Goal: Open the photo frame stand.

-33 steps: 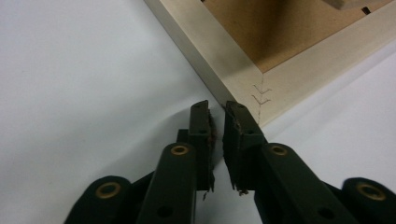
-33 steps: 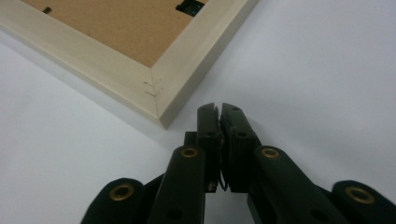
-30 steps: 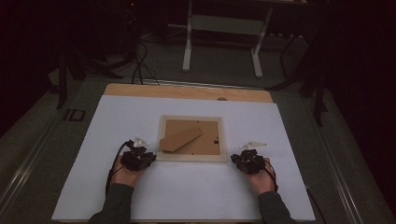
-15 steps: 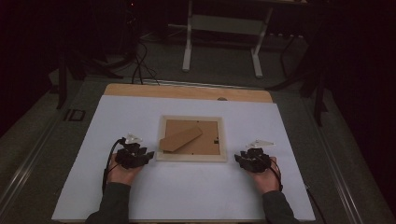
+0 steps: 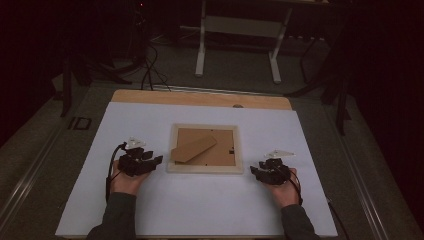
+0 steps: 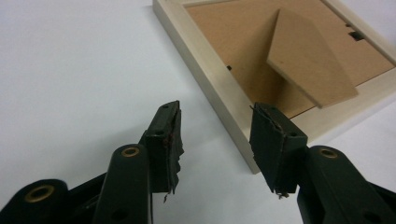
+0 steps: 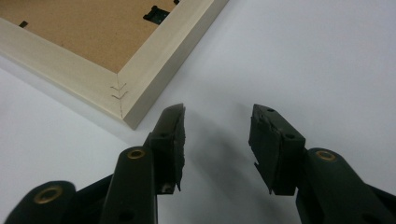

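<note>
Left tool (image 5: 150,161) jaws apart, just been opening, nothing gripped; frame (image 5: 205,148) edge just ahead, between jaw tips in left gripper view, not touched. Right tool (image 5: 259,169) jaws apart, also just been opening, empty; frame corner (image 7: 122,109) just beyond its left jaw, small gap. Frame lies face down on white bench (image 5: 200,200) between both tools, brown backing up, stand flap (image 5: 194,148) raised slightly. No readable writing or labels on frame back.
</note>
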`<state>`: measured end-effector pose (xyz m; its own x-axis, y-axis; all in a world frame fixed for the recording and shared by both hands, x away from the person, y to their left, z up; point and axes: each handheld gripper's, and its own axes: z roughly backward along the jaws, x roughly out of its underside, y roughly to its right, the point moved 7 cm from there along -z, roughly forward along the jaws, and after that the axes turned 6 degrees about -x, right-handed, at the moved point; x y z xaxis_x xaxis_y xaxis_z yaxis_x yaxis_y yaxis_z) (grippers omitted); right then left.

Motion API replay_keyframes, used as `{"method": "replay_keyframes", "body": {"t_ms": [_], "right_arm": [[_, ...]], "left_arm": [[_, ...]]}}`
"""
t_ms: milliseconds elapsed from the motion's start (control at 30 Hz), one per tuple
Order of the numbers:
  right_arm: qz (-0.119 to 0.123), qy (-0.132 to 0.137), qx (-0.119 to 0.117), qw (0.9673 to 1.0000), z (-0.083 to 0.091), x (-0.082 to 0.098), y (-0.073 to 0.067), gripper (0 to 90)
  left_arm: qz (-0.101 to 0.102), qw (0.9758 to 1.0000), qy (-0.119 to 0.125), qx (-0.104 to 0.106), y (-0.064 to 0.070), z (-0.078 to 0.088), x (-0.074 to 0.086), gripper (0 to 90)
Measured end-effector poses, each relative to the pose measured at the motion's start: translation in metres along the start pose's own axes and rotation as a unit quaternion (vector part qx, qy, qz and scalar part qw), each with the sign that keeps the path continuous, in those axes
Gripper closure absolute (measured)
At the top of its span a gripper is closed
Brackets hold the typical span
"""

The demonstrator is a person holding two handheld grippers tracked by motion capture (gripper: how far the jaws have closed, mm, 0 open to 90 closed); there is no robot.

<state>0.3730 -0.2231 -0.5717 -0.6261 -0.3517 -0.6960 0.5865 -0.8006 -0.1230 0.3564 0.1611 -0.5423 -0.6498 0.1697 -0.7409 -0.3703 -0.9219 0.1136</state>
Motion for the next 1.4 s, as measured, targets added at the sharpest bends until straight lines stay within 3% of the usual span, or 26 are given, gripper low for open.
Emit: {"method": "replay_keyframes", "body": {"t_ms": [300, 400, 567, 600, 800, 1000, 1233, 1400], "right_arm": [[-0.01, 0.0, -0.007, 0.9999, -0.001, 0.0, 0.0, 50.7], [-0.014, -0.003, -0.007, 0.9999, -0.001, 0.0, 0.0, 47.4], [-0.016, -0.002, -0.009, 0.9998, -0.002, -0.001, 0.0, 46.3], [-0.015, -0.003, -0.011, 0.9998, -0.002, 0.0, 0.0, 46.1], [-0.012, -0.003, -0.013, 0.9998, -0.003, 0.0, -0.001, 45.6], [-0.011, -0.008, -0.013, 0.9998, -0.005, 0.001, -0.001, 45.6], [-0.008, -0.011, -0.015, 0.9998, -0.006, 0.002, -0.003, 45.6], [-0.007, -0.012, -0.015, 0.9998, -0.007, 0.002, -0.003, 45.7]], "left_arm": [[-0.014, 0.9993, 0.019, 0.031, 0.008, 0.01, -0.022, 52.9], [-0.032, 0.9983, 0.012, 0.048, 0.016, 0.008, -0.036, 51.2], [-0.043, 0.997, -0.002, 0.063, 0.023, 0.001, -0.048, 49.7], [-0.053, 0.9961, -0.007, 0.071, 0.027, -0.003, -0.053, 51.2], [-0.062, 0.9933, -0.021, 0.095, 0.034, -0.02, -0.062, 51.2], [-0.061, 0.9891, -0.029, 0.131, 0.04, -0.037, -0.064, 50.0], [-0.061, 0.9863, -0.041, 0.148, 0.042, -0.047, -0.064, 49.6], [-0.069, 0.9816, -0.057, 0.169, 0.047, -0.056, -0.063, 44.9]]}}
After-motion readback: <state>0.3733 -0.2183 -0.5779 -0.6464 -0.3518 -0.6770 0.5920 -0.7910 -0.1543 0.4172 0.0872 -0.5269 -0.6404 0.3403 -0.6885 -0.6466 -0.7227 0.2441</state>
